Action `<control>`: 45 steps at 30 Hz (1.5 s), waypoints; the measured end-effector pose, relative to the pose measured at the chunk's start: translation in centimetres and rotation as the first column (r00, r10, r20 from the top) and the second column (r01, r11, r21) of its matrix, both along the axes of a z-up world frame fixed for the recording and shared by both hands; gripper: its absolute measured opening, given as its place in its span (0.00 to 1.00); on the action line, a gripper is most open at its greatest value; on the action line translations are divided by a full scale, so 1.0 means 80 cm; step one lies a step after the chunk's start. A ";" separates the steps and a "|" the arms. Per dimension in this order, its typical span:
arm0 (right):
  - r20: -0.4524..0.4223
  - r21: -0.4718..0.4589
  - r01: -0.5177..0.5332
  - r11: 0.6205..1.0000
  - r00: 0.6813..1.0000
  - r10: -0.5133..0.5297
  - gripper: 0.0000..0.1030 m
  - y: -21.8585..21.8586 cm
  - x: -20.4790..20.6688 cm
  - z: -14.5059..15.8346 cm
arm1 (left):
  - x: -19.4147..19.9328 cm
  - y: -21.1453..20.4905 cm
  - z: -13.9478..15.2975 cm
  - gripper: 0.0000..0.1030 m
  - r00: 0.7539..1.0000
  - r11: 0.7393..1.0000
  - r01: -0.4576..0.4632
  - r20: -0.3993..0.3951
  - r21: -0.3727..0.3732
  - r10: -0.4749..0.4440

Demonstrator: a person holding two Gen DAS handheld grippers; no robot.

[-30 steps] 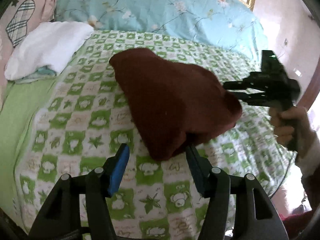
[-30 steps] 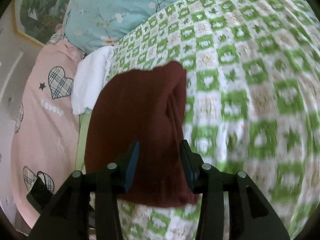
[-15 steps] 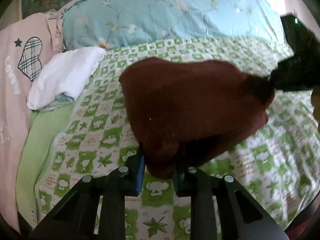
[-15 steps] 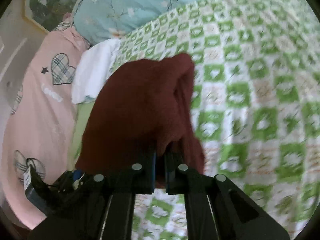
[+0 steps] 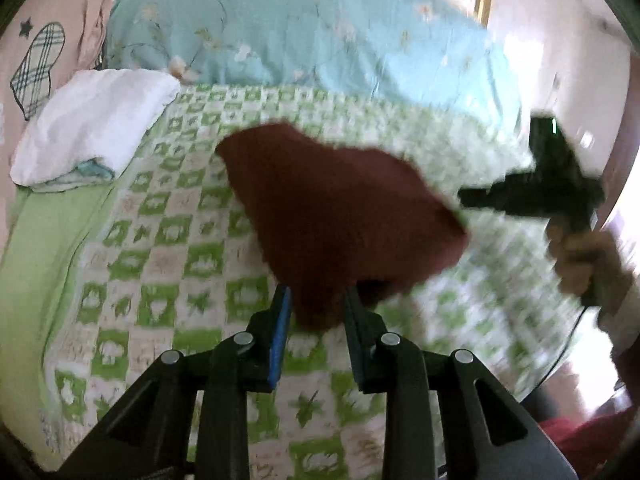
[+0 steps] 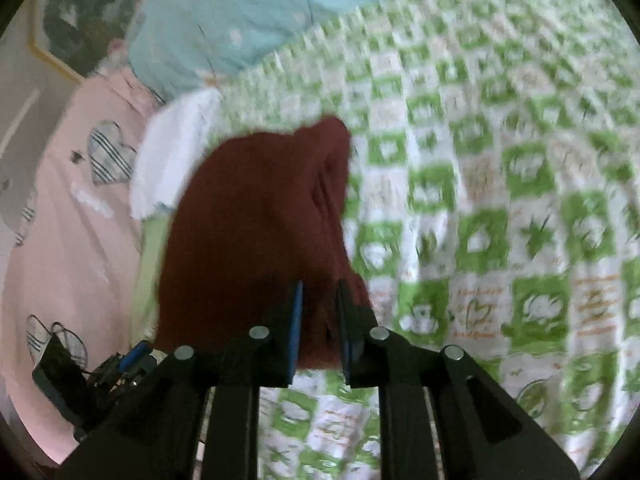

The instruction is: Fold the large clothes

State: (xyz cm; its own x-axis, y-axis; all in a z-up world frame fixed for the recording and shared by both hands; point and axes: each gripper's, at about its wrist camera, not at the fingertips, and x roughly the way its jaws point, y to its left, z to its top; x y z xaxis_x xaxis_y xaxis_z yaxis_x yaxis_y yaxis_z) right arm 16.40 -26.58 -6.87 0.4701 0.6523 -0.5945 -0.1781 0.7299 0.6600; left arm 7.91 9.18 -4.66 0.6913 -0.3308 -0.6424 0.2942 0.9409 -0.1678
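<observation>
Along the left edge of the bed lies one pink cover (image 5: 36, 60) printed with plaid hearts. Beside it sits one soft white folded cloth (image 5: 96, 128) with a rounded, pillowy shape. One pale blue floral quilt (image 5: 304, 32), smooth and puffy, is bunched across the head of the bed. The bedspread (image 5: 168, 248) is a flat checked cotton of green and white squares. In the middle of the bed rests the single maroon garment (image 5: 340, 208), a thick, matte, fuzzy bundle folded to a rough triangle. Its near corner fills the narrow gap of the left tool (image 5: 316, 296) and touches both blue-lined pads. These jaws stood wide a second ago, pinched in, and have just eased open slightly. At the garment's right corner the right tool (image 6: 319, 292) is narrowly apart and has just been opening after a tight pinch. Maroon cloth shows between its fingers, but the blur hides whether the pads press it. From the left wrist its tip sits just at the cloth's edge, where half a second ago it overlapped the corner. One hand (image 5: 580, 260) grips its handle near the bed's right edge.
</observation>
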 end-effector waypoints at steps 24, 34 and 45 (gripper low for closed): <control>-0.048 0.051 -0.058 0.997 0.997 0.061 0.03 0.058 0.055 -0.035 | 0.120 -0.042 -0.077 0.07 0.944 0.950 0.152 -0.244 -0.272 -0.220; -0.053 -0.129 -0.046 0.991 0.998 0.040 0.02 0.106 0.131 -0.046 | 0.111 -0.041 -0.077 0.07 0.958 0.958 0.114 -0.227 -0.264 -0.176; 0.042 -0.013 -0.006 1.000 0.999 0.007 0.03 0.054 0.061 0.007 | 0.063 0.016 -0.013 0.15 0.992 0.951 -0.025 -0.126 -0.309 -0.015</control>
State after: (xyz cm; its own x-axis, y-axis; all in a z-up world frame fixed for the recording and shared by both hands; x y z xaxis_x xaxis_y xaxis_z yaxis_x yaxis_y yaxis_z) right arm 21.27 -22.27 -6.29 0.4907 0.6478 -0.5827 -0.2106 0.7371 0.6422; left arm 12.91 10.44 -5.72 0.6140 -0.5241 -0.5902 0.2476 0.8379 -0.4865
